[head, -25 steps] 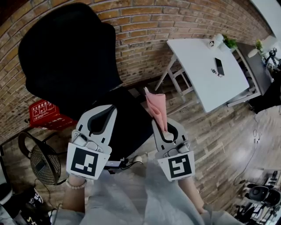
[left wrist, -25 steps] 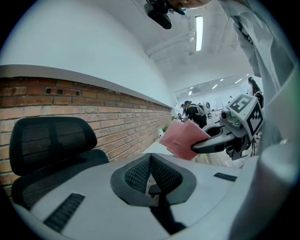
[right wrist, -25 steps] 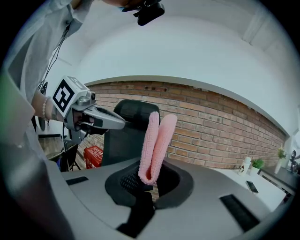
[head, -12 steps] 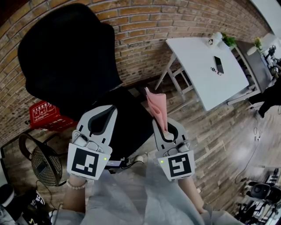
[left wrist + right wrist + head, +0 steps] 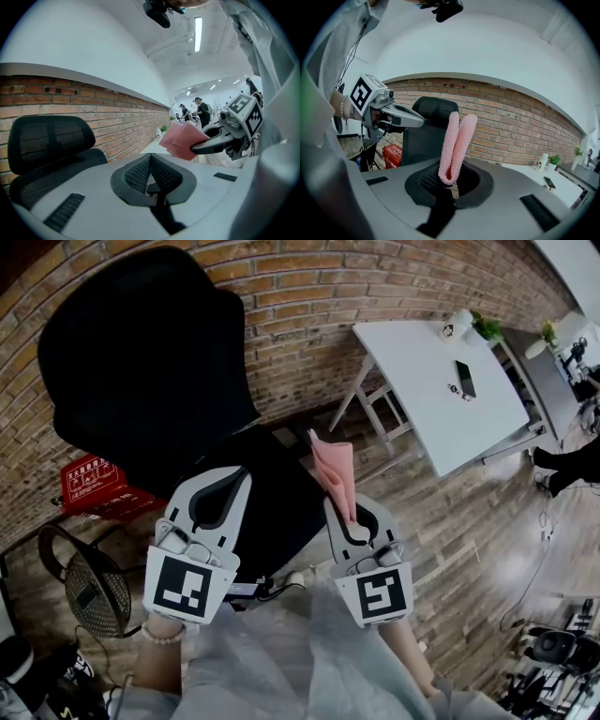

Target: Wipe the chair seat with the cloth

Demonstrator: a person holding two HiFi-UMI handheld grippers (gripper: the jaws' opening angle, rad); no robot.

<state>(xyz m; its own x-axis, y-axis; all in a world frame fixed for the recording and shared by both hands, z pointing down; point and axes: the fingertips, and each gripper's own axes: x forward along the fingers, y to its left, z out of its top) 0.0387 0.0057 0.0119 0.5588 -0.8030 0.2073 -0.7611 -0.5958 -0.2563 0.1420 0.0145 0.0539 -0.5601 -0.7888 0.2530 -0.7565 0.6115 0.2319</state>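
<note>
Wood floor (image 5: 469,521): blk chair (image 5: 141,362) at 11 o'clock, red crate (image 5: 94,479) at 9, white table (image 5: 422,399) w/ phone (image 5: 468,381) at 2.

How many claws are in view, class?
2. The left claw is shut and empty, over the black chair seat; the right claw beside it pinches the pink cloth. None hidden.

Open-plan office: a black mesh office chair (image 5: 141,362) stood before a brick wall (image 5: 300,324) on a wood-plank floor (image 5: 469,549). A white table (image 5: 441,418) carried a phone (image 5: 468,381) and a potted plant (image 5: 487,329). People (image 5: 202,111) stood beneath ceiling strip lights (image 5: 198,33).
</note>
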